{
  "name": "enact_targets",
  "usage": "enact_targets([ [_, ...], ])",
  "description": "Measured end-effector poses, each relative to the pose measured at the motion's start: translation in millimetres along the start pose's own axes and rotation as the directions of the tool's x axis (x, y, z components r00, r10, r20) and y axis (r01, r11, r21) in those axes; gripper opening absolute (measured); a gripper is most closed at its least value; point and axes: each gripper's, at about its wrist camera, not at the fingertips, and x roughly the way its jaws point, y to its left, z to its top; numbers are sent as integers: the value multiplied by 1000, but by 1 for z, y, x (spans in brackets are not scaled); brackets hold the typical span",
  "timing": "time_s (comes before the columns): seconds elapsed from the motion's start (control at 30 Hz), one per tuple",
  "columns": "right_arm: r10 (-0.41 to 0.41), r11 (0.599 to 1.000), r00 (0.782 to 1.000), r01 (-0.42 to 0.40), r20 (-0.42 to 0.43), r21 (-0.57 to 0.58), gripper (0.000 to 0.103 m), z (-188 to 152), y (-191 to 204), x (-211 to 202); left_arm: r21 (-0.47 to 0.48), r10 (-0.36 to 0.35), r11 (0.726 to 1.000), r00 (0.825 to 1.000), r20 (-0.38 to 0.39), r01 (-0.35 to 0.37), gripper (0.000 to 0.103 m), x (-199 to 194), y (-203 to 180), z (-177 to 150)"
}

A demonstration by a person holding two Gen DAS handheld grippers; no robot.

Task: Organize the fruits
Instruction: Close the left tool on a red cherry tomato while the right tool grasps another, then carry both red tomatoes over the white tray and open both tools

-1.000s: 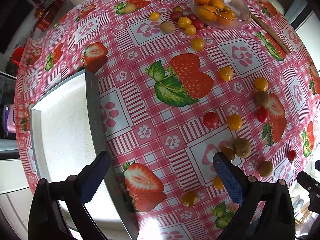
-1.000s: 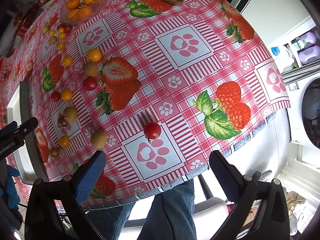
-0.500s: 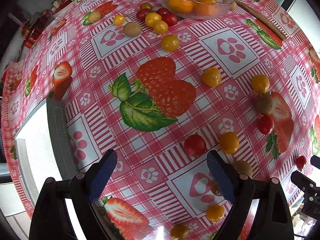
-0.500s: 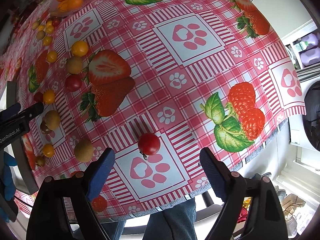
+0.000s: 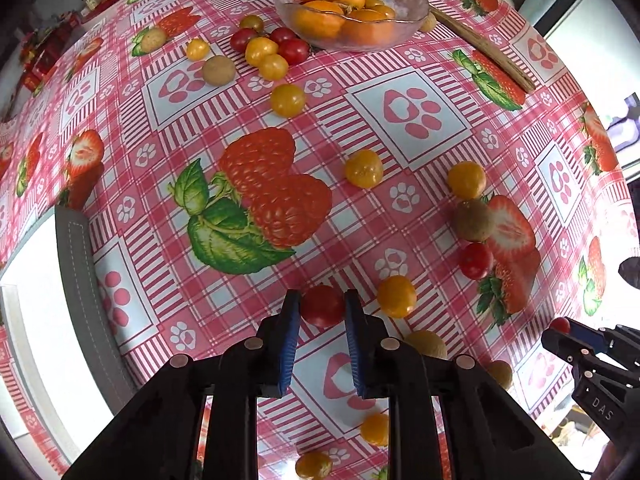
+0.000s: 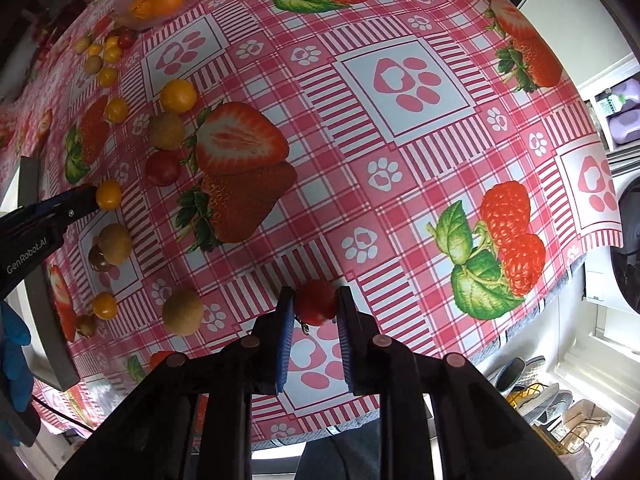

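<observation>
My left gripper [image 5: 320, 306] is shut on a red cherry tomato [image 5: 322, 305] that rests on the pink strawberry-print tablecloth [image 5: 408, 112]. My right gripper [image 6: 314, 305] is shut on another red cherry tomato [image 6: 316, 305] near the table's front edge. Several yellow and red tomatoes and brown kiwis lie loose around them, such as a yellow tomato [image 5: 396, 296] just right of the left gripper and a kiwi [image 6: 182, 312] left of the right gripper. The right gripper's tip also shows in the left wrist view [image 5: 560, 330].
A glass bowl [image 5: 404, 24] with oranges stands at the far side, with a wooden stick [image 5: 484, 56] beside it. A grey-rimmed white tray [image 5: 76, 280] lies at the left. The table edge [image 6: 520, 320] drops off to the right, with shoes [image 6: 532, 384] on the floor below.
Both grippers moved forward and down and closed, each onto a red cherry tomato that lay between its open fingers before.
</observation>
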Motion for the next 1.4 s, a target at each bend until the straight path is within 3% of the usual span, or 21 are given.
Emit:
enact_targets([
  [0.23,65,998,997,-65,29,7,23,6,-11,-27,-94,-42,995,998,40,46,24,-28,28,-18],
  [0.5,98,994,995,-96,33,-53,23,17,28,-50,-192,-27,980,996,85,43,24,-55,67,-49],
  [0.87,161,954,987,-153,11,-257,23,13,136,-68,-376,47,926,993,111,-2,24,-79,156,-117],
  [1.23,249,835,965,-258,-84,-486,23,-8,291,-61,-535,138,839,990,27,-103,24,-64,238,-186],
  [1.4,230,802,960,-279,-157,-529,23,-22,336,-37,-558,136,822,991,-5,-115,24,-50,251,-206],
])
